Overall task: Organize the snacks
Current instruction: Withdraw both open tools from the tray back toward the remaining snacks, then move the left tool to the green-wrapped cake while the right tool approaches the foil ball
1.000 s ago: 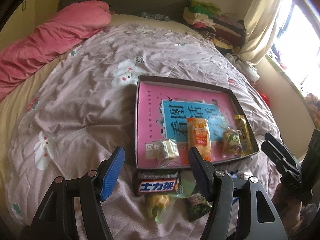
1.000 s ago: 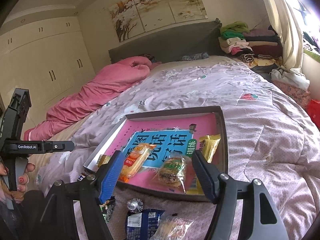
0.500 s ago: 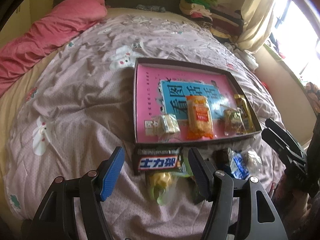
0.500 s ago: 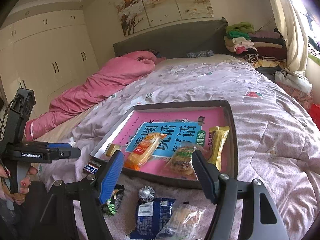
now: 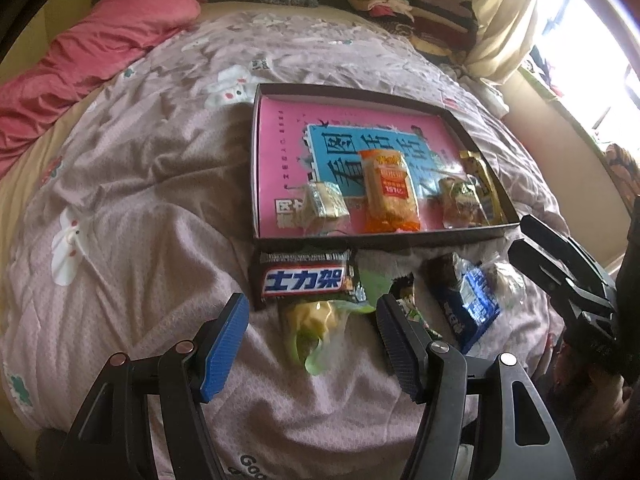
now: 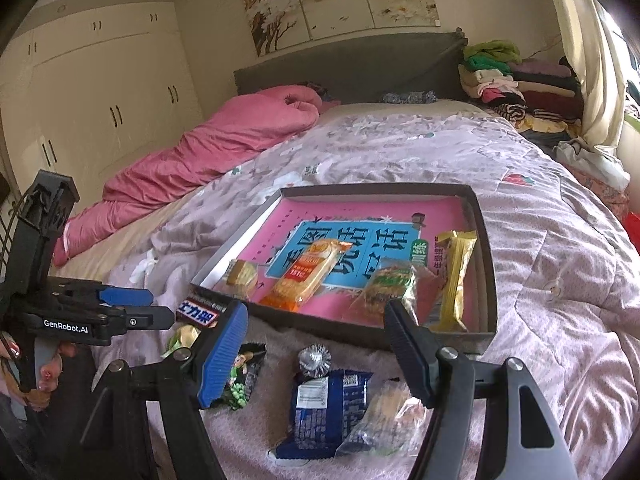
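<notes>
A dark shallow box (image 5: 376, 240) (image 6: 490, 264) with a pink and blue lining lies on the bed. It holds an orange snack pack (image 5: 392, 192) (image 6: 308, 272), a clear-wrapped cake (image 5: 324, 204), a green-labelled pack (image 5: 460, 204) (image 6: 388, 284) and a gold bar (image 6: 456, 272). Loose in front of it lie a Snickers bar (image 5: 304, 280) (image 6: 198, 312), a yellow-green pack (image 5: 316, 328), a blue pack (image 5: 468, 300) (image 6: 324, 408) and a clear pack (image 6: 392, 412). My left gripper (image 5: 312, 340) is open above the yellow-green pack. My right gripper (image 6: 316, 344) is open above the blue pack.
A pink duvet (image 6: 208, 152) lies along the left of the bed. Folded clothes (image 6: 516, 84) are stacked by the headboard at the right. A curtain (image 5: 504, 20) and window are at the right. Wardrobes (image 6: 100, 100) stand at the left.
Both grippers have pulled back and tilted down, so the loose snacks in front of the box have come into view. Both stay open and empty.
</notes>
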Available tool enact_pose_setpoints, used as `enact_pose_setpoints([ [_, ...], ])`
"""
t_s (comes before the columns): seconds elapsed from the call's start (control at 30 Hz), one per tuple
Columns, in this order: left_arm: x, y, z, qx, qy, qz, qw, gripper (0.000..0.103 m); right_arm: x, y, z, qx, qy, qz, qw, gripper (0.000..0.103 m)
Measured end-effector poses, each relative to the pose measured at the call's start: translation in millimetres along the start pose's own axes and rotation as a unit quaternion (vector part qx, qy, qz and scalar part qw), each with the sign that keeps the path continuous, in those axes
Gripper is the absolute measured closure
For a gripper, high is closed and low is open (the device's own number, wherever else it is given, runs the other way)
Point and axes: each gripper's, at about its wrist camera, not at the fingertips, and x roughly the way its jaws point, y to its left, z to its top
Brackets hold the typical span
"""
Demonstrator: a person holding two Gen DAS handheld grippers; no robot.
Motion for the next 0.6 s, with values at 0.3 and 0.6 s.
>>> enact_pose_setpoints([
  [0.3, 4, -4, -9, 0.013, 0.013, -0.002, 0.9998, 0.035, 1, 11, -7, -0.015, 0.012, -0.002, 1.000, 0.033],
  [0.6, 11, -5, -14, 0.014, 0.025, -0.005, 0.9996, 0.035, 3, 19, -13, -0.026, 0.028, 0.000, 0.999, 0.033],
])
